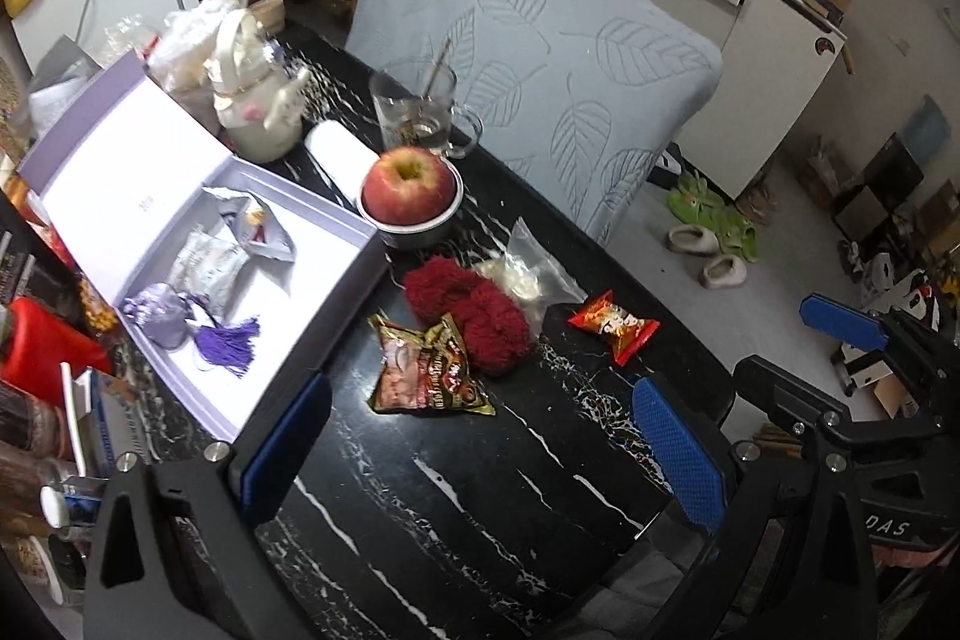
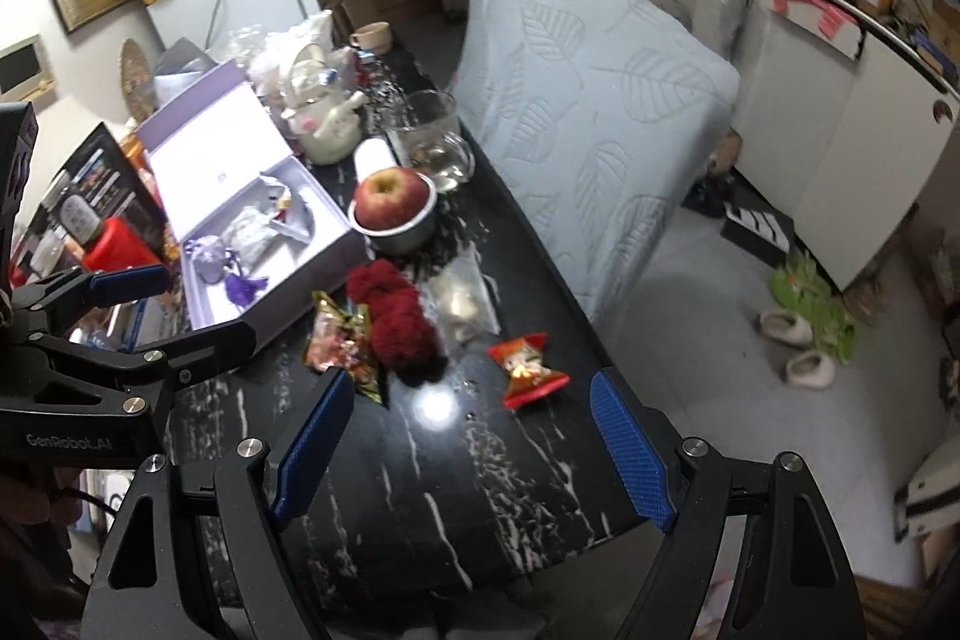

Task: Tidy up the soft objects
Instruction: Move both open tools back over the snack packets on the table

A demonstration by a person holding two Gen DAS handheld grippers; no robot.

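Observation:
A dark red fuzzy soft item (image 1: 474,310) (image 2: 396,316) lies on the black marble table (image 1: 456,490). A gold-brown snack packet (image 1: 423,370) touches its near side, and a clear plastic bag (image 1: 528,268) lies behind it. A red snack packet (image 1: 615,325) (image 2: 528,361) sits apart to the right. The open lilac box (image 1: 324,268) (image 2: 312,274) holds a lilac tasselled pouch (image 1: 162,313) and silver packets. My left gripper (image 1: 483,454) hangs open above bare table, short of the packets. My right gripper (image 2: 471,451) is also open with nothing between its fingers.
An apple in a metal bowl (image 1: 408,187), a glass mug (image 1: 420,112), a white roll (image 1: 342,154) and a white plush toy (image 1: 258,112) stand behind the soft items. Clutter lines the table's left edge. A leaf-patterned chair cover (image 1: 564,88) stands beyond the right edge.

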